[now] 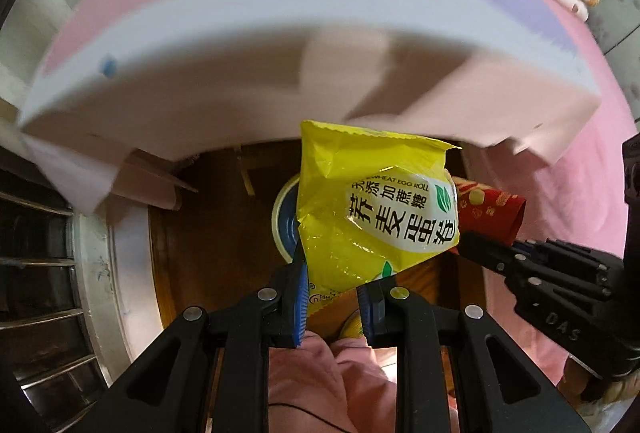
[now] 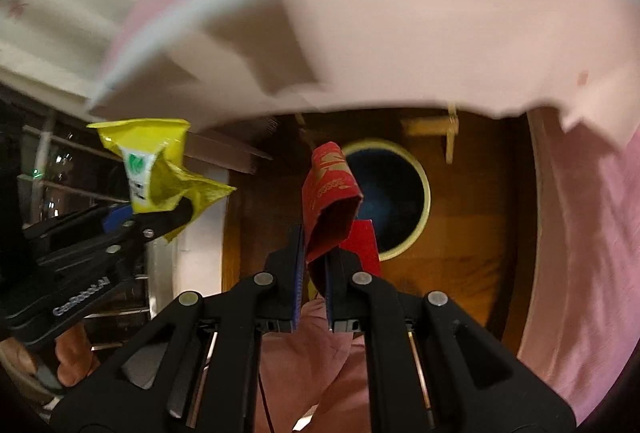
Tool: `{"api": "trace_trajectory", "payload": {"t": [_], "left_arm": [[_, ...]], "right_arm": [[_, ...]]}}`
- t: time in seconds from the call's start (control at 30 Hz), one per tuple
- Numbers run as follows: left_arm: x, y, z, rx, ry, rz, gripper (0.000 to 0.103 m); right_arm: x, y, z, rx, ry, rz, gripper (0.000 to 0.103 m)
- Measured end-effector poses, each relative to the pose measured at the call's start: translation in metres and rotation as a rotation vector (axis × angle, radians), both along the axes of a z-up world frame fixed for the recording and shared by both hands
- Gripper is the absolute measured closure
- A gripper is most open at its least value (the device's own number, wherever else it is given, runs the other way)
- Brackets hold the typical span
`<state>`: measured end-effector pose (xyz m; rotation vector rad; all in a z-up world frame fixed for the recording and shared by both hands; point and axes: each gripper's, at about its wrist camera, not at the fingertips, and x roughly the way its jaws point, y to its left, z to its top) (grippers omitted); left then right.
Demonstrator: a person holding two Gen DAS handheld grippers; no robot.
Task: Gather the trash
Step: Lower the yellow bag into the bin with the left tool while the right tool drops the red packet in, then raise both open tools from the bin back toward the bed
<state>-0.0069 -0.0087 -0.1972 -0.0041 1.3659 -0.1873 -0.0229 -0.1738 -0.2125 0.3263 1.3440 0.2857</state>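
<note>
The yellow snack bag (image 1: 372, 209) is clamped between the left gripper (image 1: 334, 307) fingers; the red packet (image 2: 332, 201) between the right gripper (image 2: 316, 287) fingers. Beyond both fingertips waits the bin (image 2: 424, 193). Releasing off-centre could drop light wrappers onto the floor (image 2: 472, 233).

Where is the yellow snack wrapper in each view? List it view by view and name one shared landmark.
Left wrist: yellow snack wrapper at centre, held in the left gripper.
Right wrist: left of centre, in that gripper.
Shared landmark: the round bin on the wooden floor.
</note>
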Motion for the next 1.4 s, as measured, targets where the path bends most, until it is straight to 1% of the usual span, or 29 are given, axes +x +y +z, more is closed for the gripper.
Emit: {"api": "trace_trajectory", "payload": {"t": [0.1,0.13,0.2,0.23,0.33,0.37,0.4,0.47,0.53,0.6,0.63,0.67,0.7,0.73,0.77,0.87,0.97,1.07,1.2,1.27,1.4], "left_arm": [[0.007,-0.008,-0.041,0.002,0.028,-0.006,0.082],[0.008,-0.012,-0.061,0.001,0.041,-0.011,0.082],[0.014,-0.018,-0.087,-0.001,0.053,-0.024,0.082],[0.017,-0.022,-0.104,0.001,0.060,-0.031,0.082],[0.023,-0.032,-0.151,0.015,0.082,-0.044,0.082],[0.025,-0.036,-0.164,0.018,0.082,-0.047,0.082],[0.028,-0.039,-0.176,0.020,0.082,-0.051,0.082],[0.030,-0.044,-0.202,0.034,0.087,-0.062,0.082],[0.030,-0.045,-0.222,0.034,0.107,-0.066,0.075],[0.039,-0.039,-0.235,0.018,0.123,-0.068,0.057],[0.040,-0.037,-0.240,0.013,0.126,-0.067,0.051],[0.042,-0.034,-0.243,0.013,0.124,-0.064,0.039],[0.043,-0.032,-0.245,0.012,0.118,-0.060,0.031],[0.045,-0.026,-0.246,0.010,0.113,-0.055,0.028],[0.047,-0.021,-0.245,0.009,0.110,-0.051,0.025],[0.047,-0.017,-0.248,0.014,0.095,-0.039,0.025],[0.045,-0.008,-0.237,0.015,0.078,-0.035,0.025],[0.042,-0.002,-0.218,0.011,0.054,-0.032,0.025],[0.039,0.000,-0.184,0.011,0.023,-0.034,0.025],[0.036,0.002,-0.162,0.006,0.007,-0.035,0.025],[0.032,0.006,-0.113,-0.001,-0.024,-0.045,0.025]], "right_arm": [[-0.003,-0.002,-0.044,-0.025,0.034,-0.036,0.096],[-0.004,-0.003,-0.062,-0.037,0.047,-0.046,0.096],[-0.003,-0.005,-0.098,-0.049,0.064,-0.063,0.096],[-0.002,-0.006,-0.115,-0.060,0.072,-0.072,0.096],[0.007,-0.006,-0.164,-0.069,0.095,-0.103,0.096],[0.010,-0.006,-0.179,-0.081,0.120,-0.111,0.096],[0.011,-0.007,-0.196,-0.087,0.122,-0.117,0.096],[0.017,-0.005,-0.218,-0.094,0.117,-0.115,0.096],[0.018,-0.003,-0.238,-0.100,0.117,-0.110,0.095],[0.020,-0.002,-0.252,-0.087,0.127,-0.113,0.088],[0.020,-0.002,-0.259,-0.081,0.131,-0.115,0.077],[0.019,0.001,-0.260,-0.081,0.131,-0.116,0.065],[0.019,0.002,-0.263,-0.082,0.127,-0.117,0.061],[0.019,0.003,-0.264,-0.085,0.124,-0.120,0.057],[0.023,0.002,-0.270,-0.088,0.125,-0.127,0.056],[0.022,0.004,-0.262,-0.092,0.121,-0.144,0.052],[0.025,0.008,-0.250,-0.110,0.102,-0.148,0.052],[0.024,0.010,-0.229,-0.115,0.080,-0.146,0.052],[0.023,0.012,-0.192,-0.107,0.052,-0.153,0.052],[0.021,0.012,-0.168,-0.089,0.034,-0.153,0.052],[0.015,0.017,-0.118,-0.110,-0.009,-0.130,0.052]]}}
